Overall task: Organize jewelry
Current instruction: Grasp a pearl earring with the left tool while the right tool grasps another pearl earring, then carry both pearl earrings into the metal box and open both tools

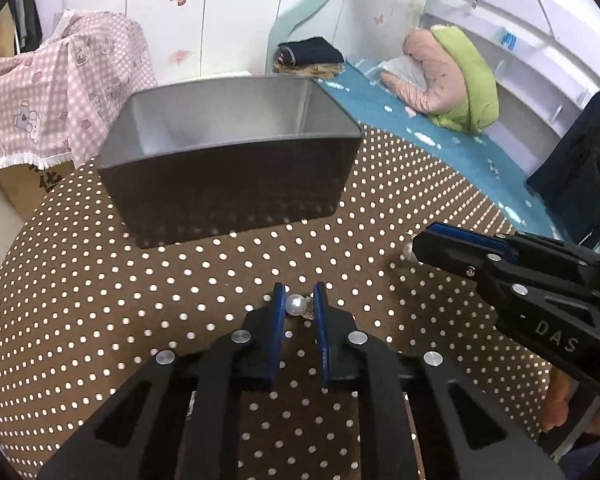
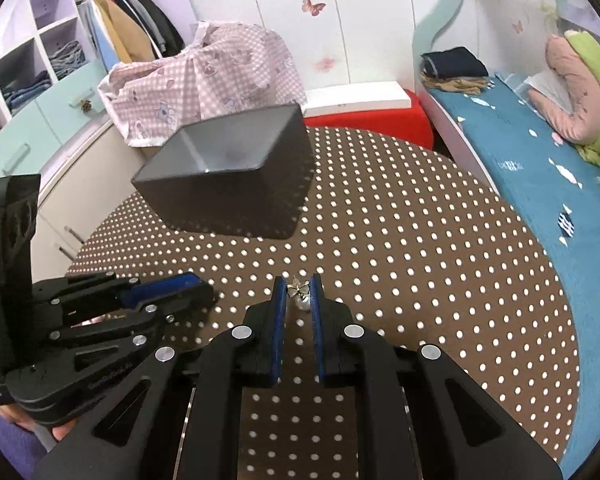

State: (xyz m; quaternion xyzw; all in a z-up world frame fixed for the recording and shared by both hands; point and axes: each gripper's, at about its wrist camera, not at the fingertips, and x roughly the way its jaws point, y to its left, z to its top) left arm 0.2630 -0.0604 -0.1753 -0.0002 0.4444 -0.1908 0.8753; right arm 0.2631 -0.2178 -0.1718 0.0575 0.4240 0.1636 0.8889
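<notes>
At frame centre, the left gripper (image 1: 299, 300) pinches a pearl earring (image 1: 294, 305), pearl leftward; the right gripper (image 2: 299, 294) clamps a butterfly earring (image 2: 299, 290), pearl hanging below, over the dotted table (image 1: 140, 304).

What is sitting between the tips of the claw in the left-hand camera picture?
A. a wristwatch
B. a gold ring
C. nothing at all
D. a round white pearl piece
D: a round white pearl piece sits between the blue tips of the left claw, above the dotted tablecloth.
</notes>
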